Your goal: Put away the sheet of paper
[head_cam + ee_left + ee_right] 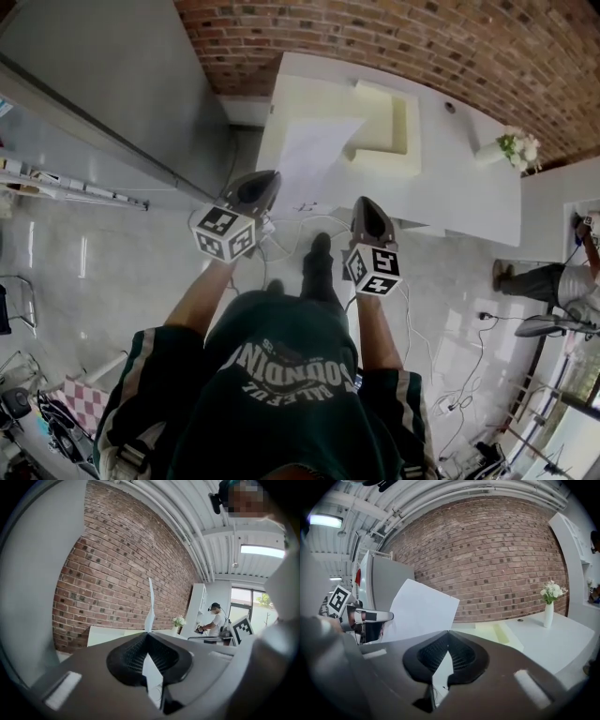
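A white sheet of paper (314, 155) hangs in the air in front of the white table (469, 202). My left gripper (270, 178) is shut on its near left edge. In the left gripper view the paper (150, 604) shows edge-on, rising from between the closed jaws of that gripper (148, 634). In the right gripper view the sheet (423, 611) stands upright at the left, pinched by the left gripper (370, 617). My right gripper (368, 202) is a little to the right of the sheet. It is shut (448, 633), with nothing between its fingers.
A pale yellow open box (384, 131) lies on the table. A white vase of flowers (511, 148) stands at the table's far right. A grey cabinet (112, 75) stands at the left. Cables (281, 239) run over the floor. Another person (553, 281) is at the right.
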